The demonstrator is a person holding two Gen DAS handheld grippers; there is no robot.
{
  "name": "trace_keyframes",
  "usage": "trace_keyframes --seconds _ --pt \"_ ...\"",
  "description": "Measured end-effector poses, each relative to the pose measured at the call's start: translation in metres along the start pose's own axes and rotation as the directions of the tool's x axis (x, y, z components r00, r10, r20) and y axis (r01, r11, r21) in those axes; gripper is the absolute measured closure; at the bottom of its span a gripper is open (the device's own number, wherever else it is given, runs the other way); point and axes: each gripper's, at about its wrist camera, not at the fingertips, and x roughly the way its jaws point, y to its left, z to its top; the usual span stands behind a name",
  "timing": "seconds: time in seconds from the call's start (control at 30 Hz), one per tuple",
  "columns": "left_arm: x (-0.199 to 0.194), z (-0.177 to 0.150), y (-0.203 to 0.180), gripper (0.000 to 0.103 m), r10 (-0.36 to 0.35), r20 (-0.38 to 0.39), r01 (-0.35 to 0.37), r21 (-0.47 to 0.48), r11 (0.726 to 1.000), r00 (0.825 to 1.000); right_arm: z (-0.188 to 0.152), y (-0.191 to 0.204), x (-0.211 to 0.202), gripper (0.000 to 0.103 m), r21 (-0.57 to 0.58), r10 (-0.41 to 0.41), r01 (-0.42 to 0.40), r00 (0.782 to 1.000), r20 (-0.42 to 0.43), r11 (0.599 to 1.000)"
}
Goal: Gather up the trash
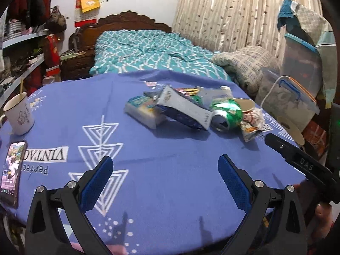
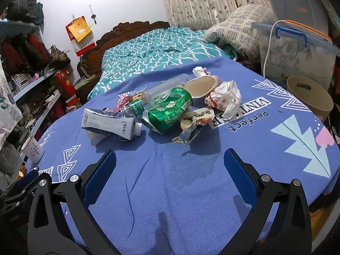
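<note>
A pile of trash lies on the blue tablecloth (image 2: 191, 191): a crushed green can (image 2: 167, 112) (image 1: 227, 114), a white and blue carton (image 2: 108, 124) (image 1: 184, 110), a paper cup (image 2: 200, 87), crumpled wrappers (image 2: 225, 97) (image 1: 252, 123), a plastic bottle (image 2: 155, 93) and a tissue pack (image 1: 144, 112). My left gripper (image 1: 165, 170) is open and empty, short of the pile. My right gripper (image 2: 170, 165) is open and empty, just short of the can. A tan bin (image 2: 308, 97) stands at the table's right edge.
A white mug (image 1: 19, 114) and a phone (image 1: 11, 170) sit at the table's left side. A bed (image 1: 148, 51) lies behind the table, shelves (image 1: 23, 48) on the left, plastic storage boxes (image 2: 297, 48) on the right. The right gripper's finger (image 1: 297, 161) shows in the left wrist view.
</note>
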Motion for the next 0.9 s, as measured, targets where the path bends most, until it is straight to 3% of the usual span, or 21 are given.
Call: trace_keyframes --seconds 0.2,0.3,0.4,0.47,0.53,0.67,0.77,0.8,0.9 --pt "0.005 0.020 0.008 0.008 0.103 0.082 -0.104 0.009 0.994 0.991 -0.002 -0.003 -0.003 0.003 0.009 0.025 -0.025 1.000 0.003 1.000" --pt "0.018 0.037 0.016 0.009 0.074 0.042 -0.074 -0.017 0.997 0.996 0.000 -0.009 -0.005 0.004 0.008 0.039 -0.040 0.999 0.022 0.999" --pt "0.034 0.055 0.020 0.011 0.014 -0.005 -0.014 -0.044 0.999 1.000 0.005 -0.022 0.000 0.027 0.014 0.060 -0.060 0.998 0.019 0.998" --pt "0.046 0.064 0.018 0.018 -0.034 -0.045 0.031 -0.051 0.998 0.998 0.011 -0.033 0.012 0.054 0.035 0.098 -0.098 0.995 -0.015 0.995" --pt "0.068 0.075 0.015 0.026 -0.090 -0.116 0.081 -0.081 0.993 0.989 0.019 -0.041 0.025 0.061 0.058 0.137 -0.134 0.989 -0.053 0.989" --pt "0.111 0.089 0.008 0.027 -0.247 -0.225 0.209 -0.180 0.961 0.943 0.049 -0.056 0.058 0.060 0.156 0.240 -0.224 0.966 -0.096 0.962" --pt "0.132 0.092 -0.004 0.018 -0.210 -0.249 0.170 -0.173 0.970 0.945 0.073 -0.066 0.092 0.055 0.229 0.279 -0.246 0.952 -0.127 0.942" --pt "0.142 0.094 -0.006 0.010 -0.206 -0.254 0.157 -0.200 0.967 0.945 0.077 -0.069 0.102 0.055 0.251 0.282 -0.242 0.949 -0.139 0.937" --pt "0.167 0.100 -0.007 0.008 -0.212 -0.282 0.127 -0.291 0.948 0.936 0.086 -0.074 0.143 0.052 0.319 0.318 -0.244 0.926 -0.204 0.916"
